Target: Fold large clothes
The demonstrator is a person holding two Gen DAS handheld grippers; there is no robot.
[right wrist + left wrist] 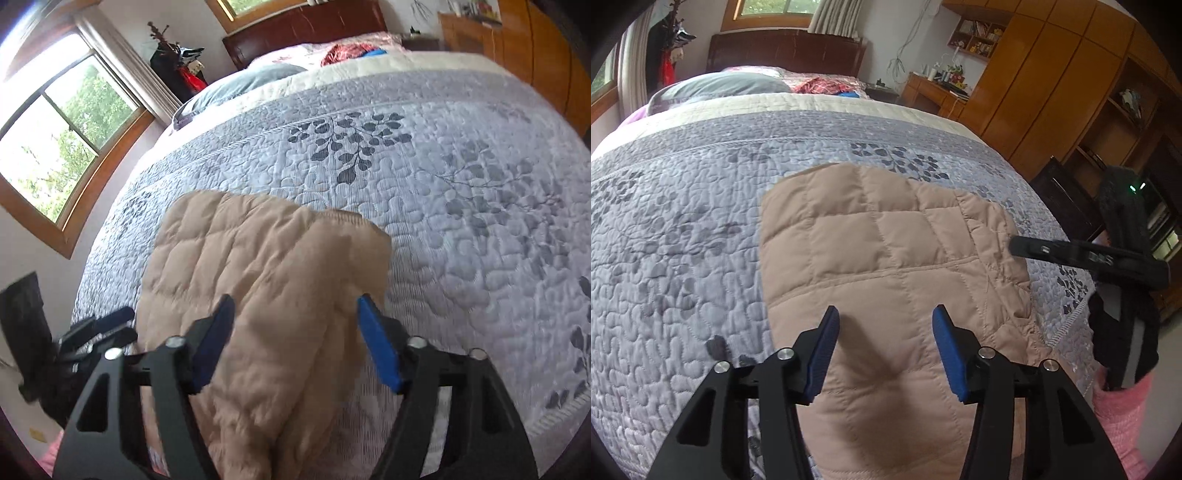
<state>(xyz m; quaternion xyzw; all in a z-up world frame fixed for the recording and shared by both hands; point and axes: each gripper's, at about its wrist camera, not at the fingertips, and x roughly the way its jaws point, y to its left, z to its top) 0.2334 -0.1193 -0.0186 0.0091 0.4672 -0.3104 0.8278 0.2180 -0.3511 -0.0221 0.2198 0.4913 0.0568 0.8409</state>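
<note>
A tan quilted jacket (886, 251) lay folded on the bed's grey-blue leaf-patterned quilt (683, 221), close to the near edge. From the left wrist camera it showed a flat, roughly rectangular panel of stitched squares. The left tongs (885, 317) hung above the garment's near part with their blue pads (827, 354) spread wide and nothing between them. The right tongs (1014, 245) appeared at that view's right side, reaching over the jacket's right edge. In the right wrist camera, the right tongs (295, 306) were also spread wide above the jacket (258, 277), empty; that picture was somewhat blurred, so whether they touched the fabric was unclear. The left tongs (110, 325) showed just beside the jacket's left edge. A grey pillow (724, 86) lay near the dark headboard (783, 51).
</note>
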